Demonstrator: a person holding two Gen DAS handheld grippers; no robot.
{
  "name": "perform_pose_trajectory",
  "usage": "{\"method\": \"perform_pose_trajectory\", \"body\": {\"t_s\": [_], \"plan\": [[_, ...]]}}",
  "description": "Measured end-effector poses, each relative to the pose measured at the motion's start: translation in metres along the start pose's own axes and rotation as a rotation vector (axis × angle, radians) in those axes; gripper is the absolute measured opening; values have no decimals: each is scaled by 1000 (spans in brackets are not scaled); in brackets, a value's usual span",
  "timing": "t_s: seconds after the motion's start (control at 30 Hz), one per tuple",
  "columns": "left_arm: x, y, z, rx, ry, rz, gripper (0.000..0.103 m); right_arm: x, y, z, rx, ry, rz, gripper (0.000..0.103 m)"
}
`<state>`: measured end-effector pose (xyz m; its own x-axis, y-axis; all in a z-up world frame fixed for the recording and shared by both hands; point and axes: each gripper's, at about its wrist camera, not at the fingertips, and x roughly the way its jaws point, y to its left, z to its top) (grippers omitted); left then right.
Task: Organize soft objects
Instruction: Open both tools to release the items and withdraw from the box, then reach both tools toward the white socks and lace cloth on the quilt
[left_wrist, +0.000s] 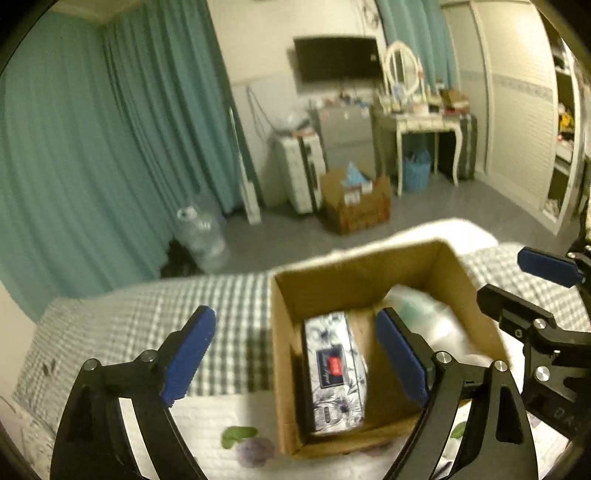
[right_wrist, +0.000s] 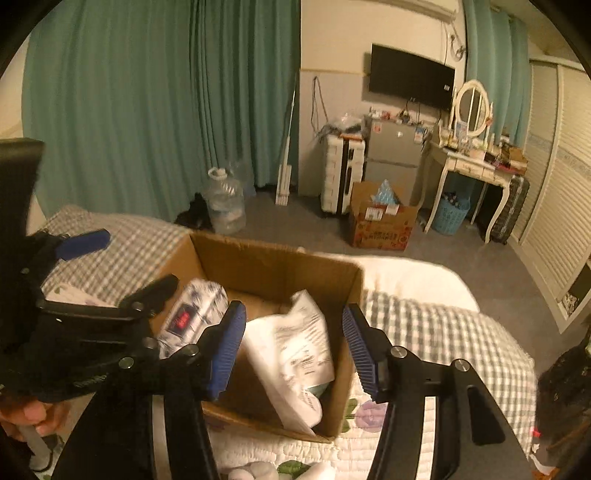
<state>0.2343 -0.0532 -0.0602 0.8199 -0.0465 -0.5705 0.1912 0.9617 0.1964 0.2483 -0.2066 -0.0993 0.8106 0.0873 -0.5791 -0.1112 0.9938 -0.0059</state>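
Both grippers' jaws apart over box (left_wrist: 369, 273); white pack (right_wrist: 291, 354) prob. inside.

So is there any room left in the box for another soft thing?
Some. The cardboard box has bare floor between the flowery tissue pack on its left side and the white plastic bag slumped on its right. The right side is crowded. Outside, the checked blanket left of the box is free.

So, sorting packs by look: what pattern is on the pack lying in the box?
White with blue-grey flowers, on the tissue pack; left wrist view.
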Motion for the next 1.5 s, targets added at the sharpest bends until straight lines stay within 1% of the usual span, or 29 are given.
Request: {"method": "perform_pose_trajectory", "body": {"t_s": [0.07, 0.23, 0.3, 0.33, 0.47, 0.5, 0.57, 0.63, 0.87, 1.07, 1.3, 1.4, 1.5], "plan": [[-19, 7, 5, -12, -31, -2, 90, -19, 1, 5, -2, -29, -5, 55], [-71, 21, 14, -63, -109, -9, 90, -76, 2, 23, 0, -109, -18, 67], [-91, 27, 17, -85, -134, -13, 90, -103, 2, 28, 2, -149, -18, 77], [-96, 27, 21, -91, -141, -13, 91, -117, 1, 31, 3, -173, -19, 80], [-138, 33, 22, -124, -182, -18, 91, -167, 0, 37, 17, -240, -17, 94], [-145, 35, 22, -132, -188, -25, 92, -178, -1, 37, 20, -254, -19, 96], [-157, 37, 24, -153, -199, -37, 92, -197, 0, 38, 21, -273, -20, 97], [-167, 37, 21, -166, -210, -54, 92, -219, 0, 36, 18, -297, -27, 102], [-199, 32, 14, -160, -247, -45, 92, -274, -1, 25, 14, -345, -41, 103], [-220, 19, 2, -145, -273, -9, 92, -308, -2, 13, 13, -370, -44, 103], [-234, 4, -7, -166, -280, -13, 92, -328, -5, 2, 19, -372, -31, 103], [-236, -1, -11, -181, -269, -17, 92, -334, -8, -6, 24, -373, -36, 103], [-231, -4, -16, -206, -247, -41, 92, -334, -13, -12, 30, -363, -38, 103]]}}
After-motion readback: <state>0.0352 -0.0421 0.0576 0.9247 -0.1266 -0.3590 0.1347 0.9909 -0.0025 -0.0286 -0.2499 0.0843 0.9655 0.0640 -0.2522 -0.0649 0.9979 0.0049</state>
